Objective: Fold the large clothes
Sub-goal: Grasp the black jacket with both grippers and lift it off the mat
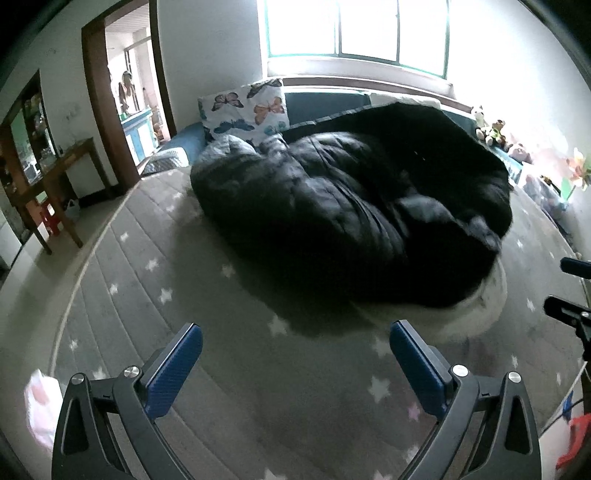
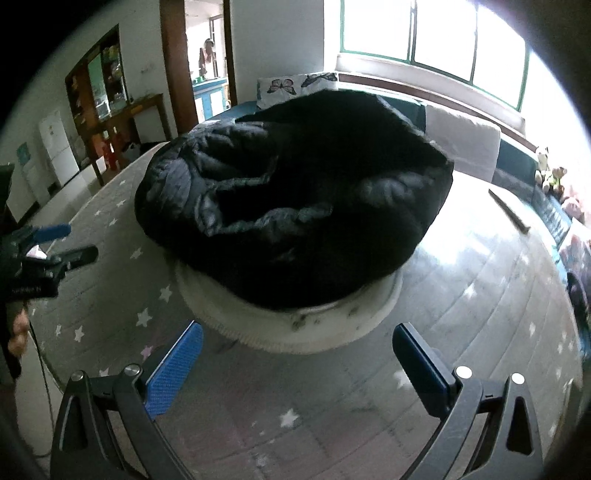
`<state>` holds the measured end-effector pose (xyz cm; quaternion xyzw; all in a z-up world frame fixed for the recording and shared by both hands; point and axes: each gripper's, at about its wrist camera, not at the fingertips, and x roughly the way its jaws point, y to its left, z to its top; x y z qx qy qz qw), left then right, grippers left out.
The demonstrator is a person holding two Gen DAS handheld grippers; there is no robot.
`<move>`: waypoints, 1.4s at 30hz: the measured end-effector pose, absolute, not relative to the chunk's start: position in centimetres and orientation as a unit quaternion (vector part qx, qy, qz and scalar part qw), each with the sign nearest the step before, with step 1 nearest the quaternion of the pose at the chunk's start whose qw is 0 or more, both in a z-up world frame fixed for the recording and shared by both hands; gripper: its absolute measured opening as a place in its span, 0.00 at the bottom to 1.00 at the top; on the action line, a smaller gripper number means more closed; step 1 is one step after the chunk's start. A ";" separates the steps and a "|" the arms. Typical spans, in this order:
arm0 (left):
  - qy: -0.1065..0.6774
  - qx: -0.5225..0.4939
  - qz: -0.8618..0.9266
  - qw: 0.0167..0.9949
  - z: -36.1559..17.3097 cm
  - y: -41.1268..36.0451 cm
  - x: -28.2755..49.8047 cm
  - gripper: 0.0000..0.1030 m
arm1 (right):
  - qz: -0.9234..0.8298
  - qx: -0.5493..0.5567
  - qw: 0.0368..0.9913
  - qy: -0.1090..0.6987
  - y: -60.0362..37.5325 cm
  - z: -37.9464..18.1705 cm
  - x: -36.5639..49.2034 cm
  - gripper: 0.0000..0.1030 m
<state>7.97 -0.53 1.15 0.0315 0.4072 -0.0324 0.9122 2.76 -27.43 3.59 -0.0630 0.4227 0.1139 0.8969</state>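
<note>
A big black puffy down coat (image 1: 351, 206) lies bunched in a heap on the grey star-patterned bed cover (image 1: 184, 288). A white fur trim (image 1: 480, 306) sticks out under its near edge. In the right wrist view the coat (image 2: 295, 199) sits over the white fur trim (image 2: 295, 328), just beyond my fingers. My left gripper (image 1: 295, 332) is open and empty, hovering short of the coat. My right gripper (image 2: 297, 334) is open and empty, close to the fur. The right gripper also shows at the left wrist view's right edge (image 1: 569, 288), and the left gripper at the right wrist view's left edge (image 2: 62, 243).
A butterfly pillow (image 1: 247, 110) and blue bedding lie behind the coat under a bright window (image 1: 354, 29). Stuffed toys (image 1: 495, 129) line the right wall. A wooden table (image 1: 55, 177) and a doorway (image 1: 125, 81) are off the bed's left side.
</note>
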 end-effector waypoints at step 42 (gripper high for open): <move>0.472 0.037 -0.179 0.862 -1.0 4.1 10.2 0.27 | 0.150 0.056 0.846 0.508 -37.1 3.9 4.4 0.18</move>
